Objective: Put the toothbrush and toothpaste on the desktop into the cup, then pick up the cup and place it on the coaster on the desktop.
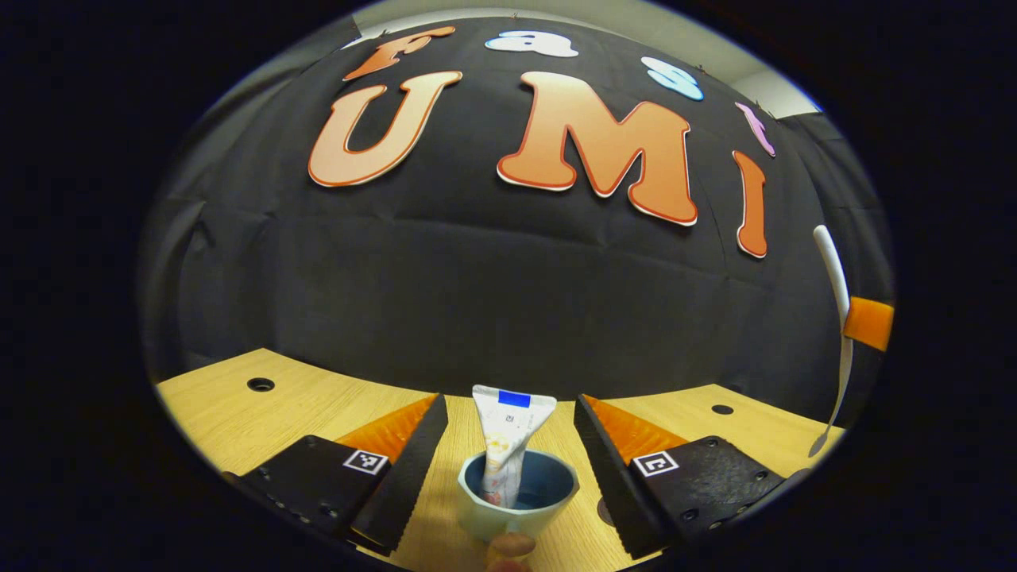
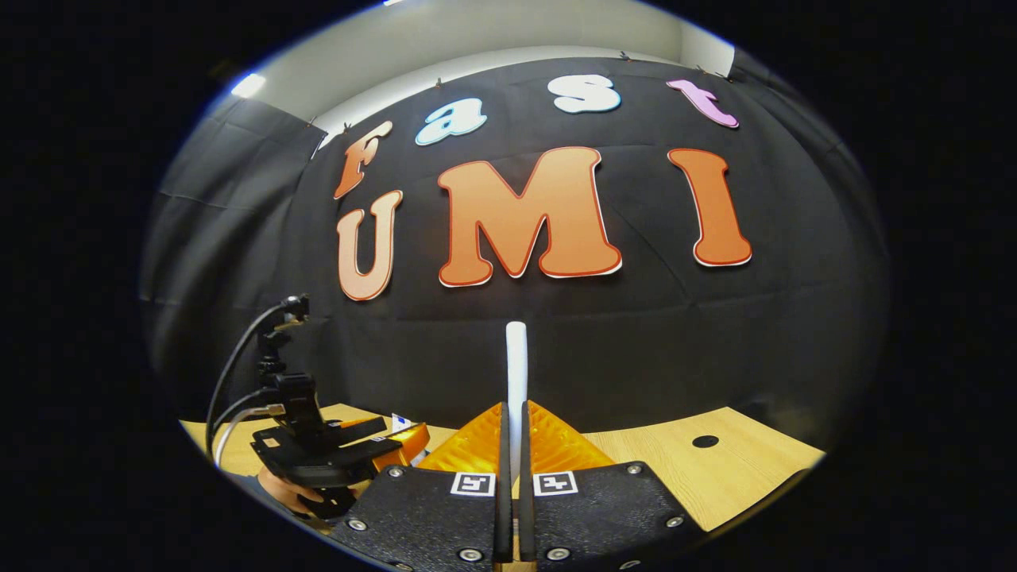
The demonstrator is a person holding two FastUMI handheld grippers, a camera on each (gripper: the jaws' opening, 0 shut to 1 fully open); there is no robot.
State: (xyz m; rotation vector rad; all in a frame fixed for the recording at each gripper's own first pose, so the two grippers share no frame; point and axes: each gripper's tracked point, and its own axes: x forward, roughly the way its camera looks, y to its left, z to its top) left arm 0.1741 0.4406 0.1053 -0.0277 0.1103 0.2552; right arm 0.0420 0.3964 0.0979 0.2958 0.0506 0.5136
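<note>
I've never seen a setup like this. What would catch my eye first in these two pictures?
Probably the toothpaste tube standing tilted in a small cup on the wooden desktop, between the open left gripper and its spread fingers. Next, the white toothbrush pointing straight up, pinched in the right gripper, which the left gripper view catches at its right edge.

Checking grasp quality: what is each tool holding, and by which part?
The right tool clamps the toothbrush along its handle, upright. The left tool holds nothing, open around the cup.
</note>
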